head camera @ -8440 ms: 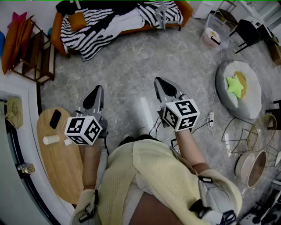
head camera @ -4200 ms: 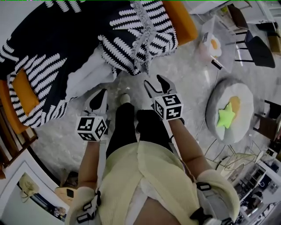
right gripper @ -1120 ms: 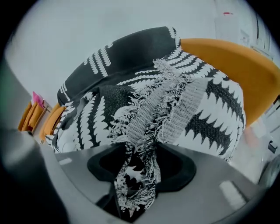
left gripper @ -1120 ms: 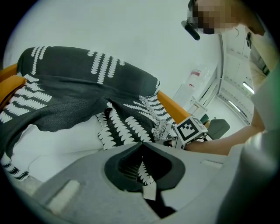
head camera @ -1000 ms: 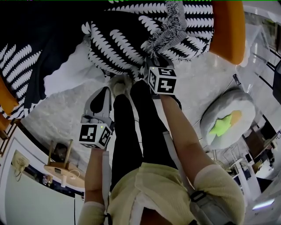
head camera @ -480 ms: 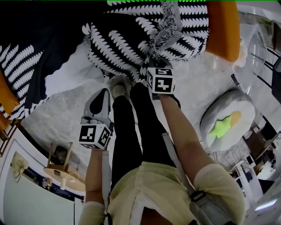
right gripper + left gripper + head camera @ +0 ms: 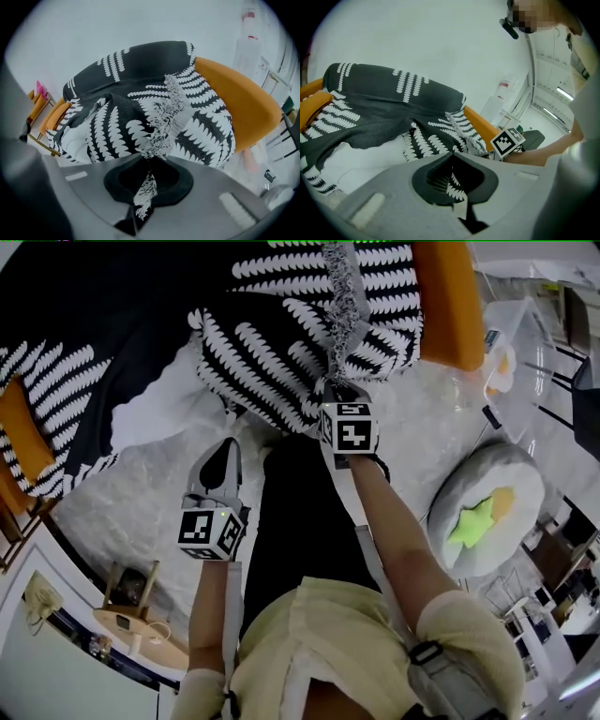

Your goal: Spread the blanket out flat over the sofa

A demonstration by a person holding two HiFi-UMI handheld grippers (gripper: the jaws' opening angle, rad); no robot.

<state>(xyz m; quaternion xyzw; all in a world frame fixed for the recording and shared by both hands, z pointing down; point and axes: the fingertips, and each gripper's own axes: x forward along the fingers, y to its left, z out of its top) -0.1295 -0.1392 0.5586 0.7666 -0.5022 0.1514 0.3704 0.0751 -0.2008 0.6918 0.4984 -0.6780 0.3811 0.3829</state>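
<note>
Head view: right arm stretched forward, right gripper (image 7: 339, 386) tipped steeply down, jaws just closed on the fringe (image 7: 159, 126) of the black-and-white blanket (image 7: 281, 343) heaped on the orange sofa (image 7: 452, 306); left gripper (image 7: 228, 448) held nearer the body, jaws together.

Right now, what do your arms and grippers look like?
The left gripper and right gripper are grey and taper to a point, with a black hollow between the jaws. Each carries a white cube printed with black square markers. The forearms are bare below pale yellow knitted sleeves fitted with black straps.
</note>
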